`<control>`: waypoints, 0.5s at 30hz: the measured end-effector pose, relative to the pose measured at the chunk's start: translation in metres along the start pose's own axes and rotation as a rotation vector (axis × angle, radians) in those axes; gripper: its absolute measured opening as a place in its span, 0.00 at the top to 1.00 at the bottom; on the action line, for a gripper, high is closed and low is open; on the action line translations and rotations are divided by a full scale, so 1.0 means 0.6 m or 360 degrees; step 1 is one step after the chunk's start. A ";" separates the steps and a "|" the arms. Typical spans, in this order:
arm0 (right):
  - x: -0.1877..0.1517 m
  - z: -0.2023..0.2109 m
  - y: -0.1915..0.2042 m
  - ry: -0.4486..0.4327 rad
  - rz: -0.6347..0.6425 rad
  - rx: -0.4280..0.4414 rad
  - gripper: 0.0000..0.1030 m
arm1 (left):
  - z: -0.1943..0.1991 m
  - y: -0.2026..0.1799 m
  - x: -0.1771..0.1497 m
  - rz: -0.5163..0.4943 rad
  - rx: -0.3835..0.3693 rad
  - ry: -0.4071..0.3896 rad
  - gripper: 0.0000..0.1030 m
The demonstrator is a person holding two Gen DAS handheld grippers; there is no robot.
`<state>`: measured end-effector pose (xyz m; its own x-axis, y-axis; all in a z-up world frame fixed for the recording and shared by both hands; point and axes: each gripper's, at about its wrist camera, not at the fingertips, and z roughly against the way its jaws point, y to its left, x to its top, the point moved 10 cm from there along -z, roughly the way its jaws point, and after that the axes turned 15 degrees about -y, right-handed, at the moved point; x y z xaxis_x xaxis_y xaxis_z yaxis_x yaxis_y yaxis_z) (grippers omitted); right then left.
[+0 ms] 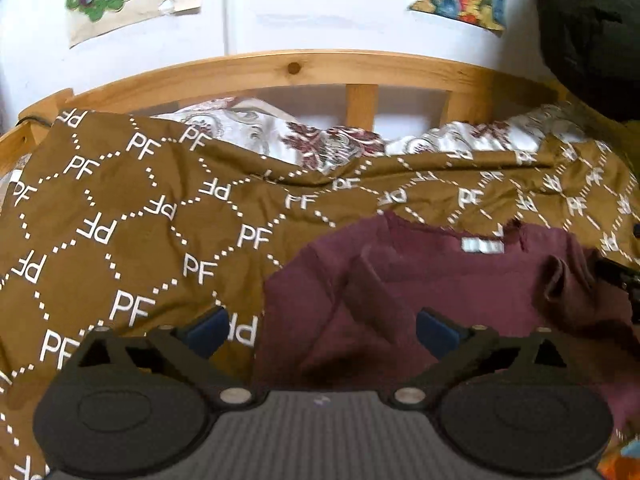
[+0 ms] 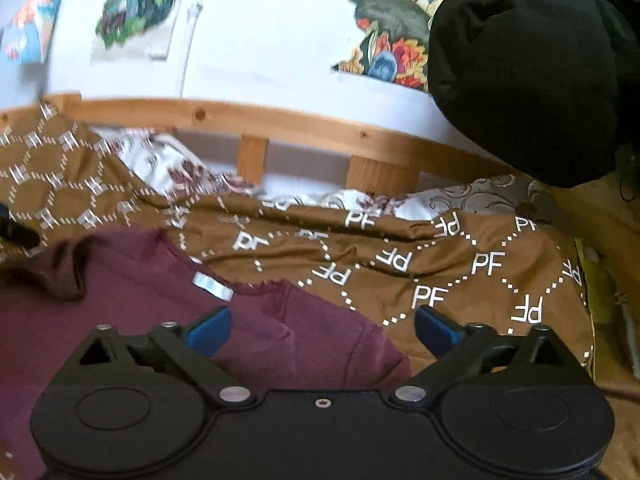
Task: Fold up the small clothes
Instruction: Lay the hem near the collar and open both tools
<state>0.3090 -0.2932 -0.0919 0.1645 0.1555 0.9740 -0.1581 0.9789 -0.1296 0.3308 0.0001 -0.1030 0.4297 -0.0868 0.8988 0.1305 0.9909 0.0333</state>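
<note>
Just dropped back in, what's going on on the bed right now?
A person holds a tool in each hand over a maroon top spread on the brown PF-print bedspread. The left tool and the right tool are both open, with nothing gripped. The top lies neck label up and still looks rumpled, one sleeve lying across its front. The wooden bed rail runs behind it.

I see a maroon shirt | lying spread on the brown bedspread | white neck label up | sleeves folded inward
</note>
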 end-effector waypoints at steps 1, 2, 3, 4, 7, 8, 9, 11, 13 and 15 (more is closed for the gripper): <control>0.000 0.006 0.002 0.0000 -0.0008 0.0016 0.01 | 0.004 -0.006 -0.003 -0.0037 -0.0017 0.0001 0.01; -0.004 0.011 0.006 0.0016 -0.0006 0.0036 0.01 | 0.006 -0.013 -0.007 -0.0100 -0.0035 0.0005 0.01; -0.011 0.016 0.013 0.0049 0.0007 0.0065 0.01 | 0.005 -0.021 -0.012 -0.0155 -0.0041 0.0009 0.01; -0.019 0.021 0.020 0.0077 0.0028 0.0091 0.01 | 0.002 -0.030 -0.018 -0.0240 -0.0042 0.0016 0.01; -0.052 0.032 0.047 0.0163 0.0164 0.0180 0.01 | -0.011 -0.053 -0.042 -0.0445 -0.0039 0.0052 0.01; -0.065 0.034 0.056 0.0192 0.0230 0.0205 0.01 | -0.017 -0.060 -0.050 -0.0512 -0.0039 0.0060 0.01; -0.077 0.035 0.064 0.0214 0.0287 0.0218 0.01 | -0.022 -0.066 -0.057 -0.0562 -0.0032 0.0063 0.01; -0.096 0.032 0.077 0.0236 0.0386 0.0236 0.01 | -0.034 -0.072 -0.070 -0.0641 -0.0008 0.0073 0.01; -0.101 0.024 0.083 0.0230 0.0395 0.0242 0.01 | -0.042 -0.071 -0.074 -0.0659 0.0012 0.0072 0.04; -0.099 0.013 0.084 0.0214 0.0374 0.0229 0.01 | -0.047 -0.067 -0.072 -0.0644 0.0026 0.0071 0.16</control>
<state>0.2839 -0.2539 -0.1548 0.2329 0.4012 0.8859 -0.3416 0.8866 -0.3117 0.3322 -0.0389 -0.1553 0.3851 -0.4739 0.7919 0.2829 0.8774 0.3875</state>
